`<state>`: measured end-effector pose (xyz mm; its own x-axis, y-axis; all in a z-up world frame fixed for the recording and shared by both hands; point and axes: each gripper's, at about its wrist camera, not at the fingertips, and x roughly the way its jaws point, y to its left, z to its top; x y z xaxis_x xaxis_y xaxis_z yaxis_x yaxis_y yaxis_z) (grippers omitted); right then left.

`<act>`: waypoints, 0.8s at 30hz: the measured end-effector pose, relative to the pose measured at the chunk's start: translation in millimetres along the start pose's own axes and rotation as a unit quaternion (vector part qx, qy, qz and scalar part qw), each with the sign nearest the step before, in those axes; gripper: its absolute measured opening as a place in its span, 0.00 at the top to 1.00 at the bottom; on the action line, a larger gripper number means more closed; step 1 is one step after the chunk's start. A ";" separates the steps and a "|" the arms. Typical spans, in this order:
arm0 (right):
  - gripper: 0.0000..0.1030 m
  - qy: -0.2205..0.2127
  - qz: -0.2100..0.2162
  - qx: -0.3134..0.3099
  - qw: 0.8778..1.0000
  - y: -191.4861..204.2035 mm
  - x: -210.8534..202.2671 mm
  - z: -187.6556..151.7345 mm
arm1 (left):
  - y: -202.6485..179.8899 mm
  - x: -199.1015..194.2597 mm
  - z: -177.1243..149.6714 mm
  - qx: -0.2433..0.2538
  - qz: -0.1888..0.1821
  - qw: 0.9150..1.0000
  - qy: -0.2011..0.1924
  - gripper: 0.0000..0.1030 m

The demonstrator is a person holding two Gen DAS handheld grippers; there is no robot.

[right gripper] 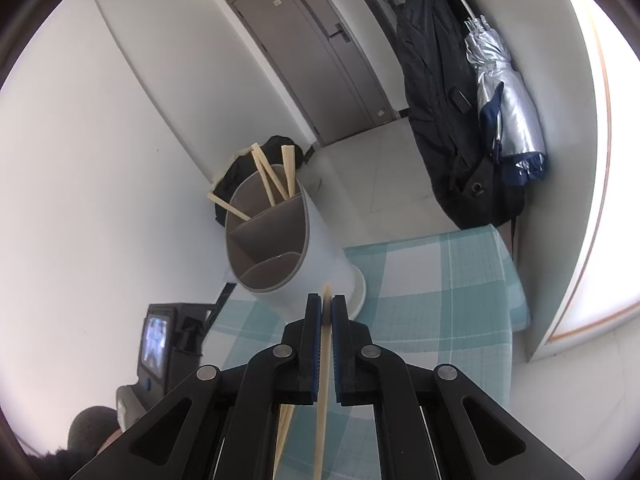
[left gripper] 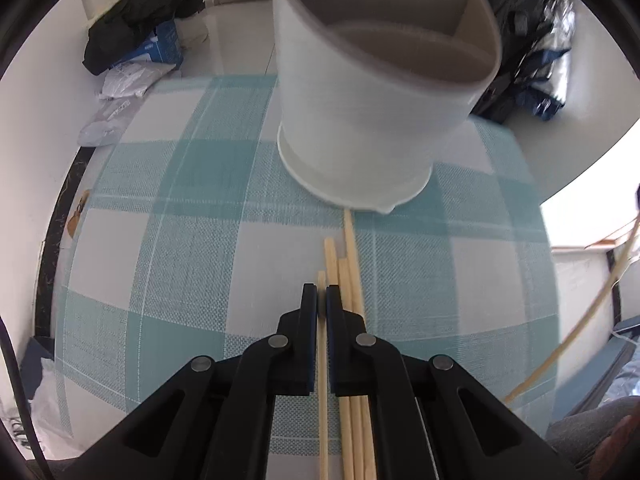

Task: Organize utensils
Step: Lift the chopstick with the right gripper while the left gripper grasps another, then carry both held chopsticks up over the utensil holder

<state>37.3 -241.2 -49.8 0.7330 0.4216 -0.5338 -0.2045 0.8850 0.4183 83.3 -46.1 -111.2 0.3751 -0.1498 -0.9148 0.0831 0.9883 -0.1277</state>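
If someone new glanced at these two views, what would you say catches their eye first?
Probably the white divided holder standing on the checked cloth, with several chopsticks poking out of its far compartment. Next, each gripper is clamped on a single chopstick: the left gripper low over the loose chopsticks lying on the cloth, the right gripper raised, pointing at the holder.

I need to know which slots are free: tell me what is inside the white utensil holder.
The utensil holder has divided compartments. Several chopsticks stand in the far one; the nearer two look empty, though their bottoms are hidden.
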 end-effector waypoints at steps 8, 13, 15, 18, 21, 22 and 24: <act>0.96 -0.015 -0.006 -0.027 0.999 17.1 -14.4 -7.5 | 0.7 -83.7 -11.5 0.008 -0.037 0.988 -0.153 0.99; 0.96 -0.031 -0.007 -0.053 0.998 36.9 -26.2 -13.9 | 1.8 -117.7 -19.8 0.015 -0.067 0.978 -0.198 0.99; 0.96 -0.035 -0.009 -0.074 0.997 47.8 -28.0 -15.4 | 0.6 -121.5 -18.9 0.028 -0.063 0.975 -0.209 0.99; 0.96 -0.042 -0.011 -0.097 0.994 61.6 -29.8 -17.3 | 1.5 -121.5 -17.4 0.040 -0.057 0.975 -0.209 0.99; 0.96 -0.050 -0.016 -0.111 0.992 70.9 -31.0 -18.7 | 5.6 -122.1 -13.1 0.034 -0.058 0.977 -0.201 0.99; 0.96 -0.052 -0.018 -0.115 0.992 74.2 -31.9 -19.3 | 6.1 -123.7 -13.2 0.035 -0.058 0.978 -0.198 0.99; 0.96 -0.056 -0.020 -0.122 0.991 78.9 -33.9 -20.6 | 6.3 -127.1 -13.4 0.039 -0.055 0.978 -0.198 0.99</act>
<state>-17.0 -181.6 -13.8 0.8083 0.3722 -0.4562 -0.3144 0.9280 0.2001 23.7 -20.5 -0.8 0.6862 -0.2704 -0.6753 0.2086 0.9625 -0.1735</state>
